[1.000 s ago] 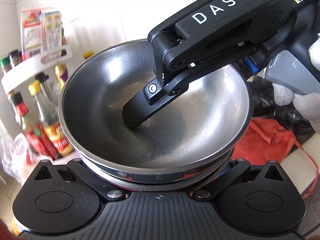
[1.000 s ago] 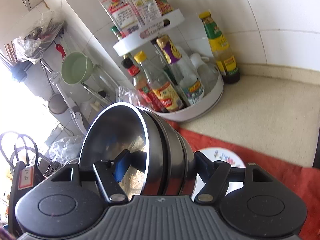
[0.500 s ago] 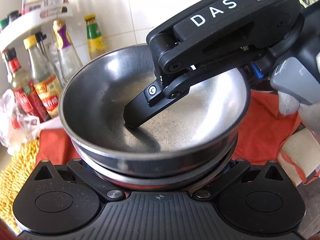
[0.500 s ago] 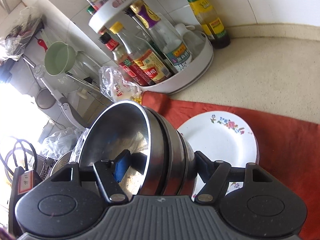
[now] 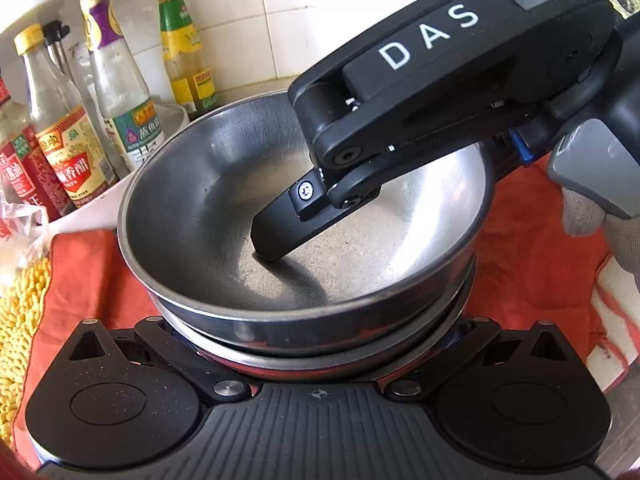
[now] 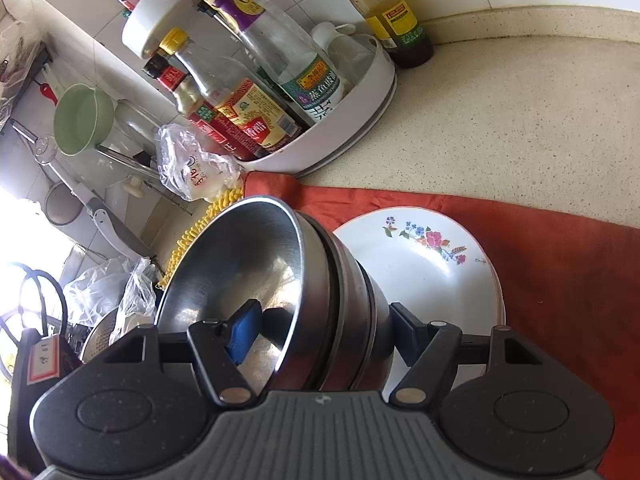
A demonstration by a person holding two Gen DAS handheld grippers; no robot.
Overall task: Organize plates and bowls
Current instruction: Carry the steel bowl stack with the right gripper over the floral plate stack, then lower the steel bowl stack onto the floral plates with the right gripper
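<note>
Steel bowls (image 6: 320, 300), nested, are pinched at the wall by our right hand-held gripper (image 6: 320, 330), above the plate (image 6: 424, 264) on the red cloth (image 6: 560, 280). Our left hand-held gripper (image 5: 316, 340) cradles the stack's near side, its closure unclear. We judge that lowering them level onto the plate comes next.

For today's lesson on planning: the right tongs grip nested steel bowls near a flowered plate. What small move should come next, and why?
Probably lower the steel bowls onto the flowered plate. The right tongs clamp the stack's wall, and the plate lies bare just beyond it.
</note>
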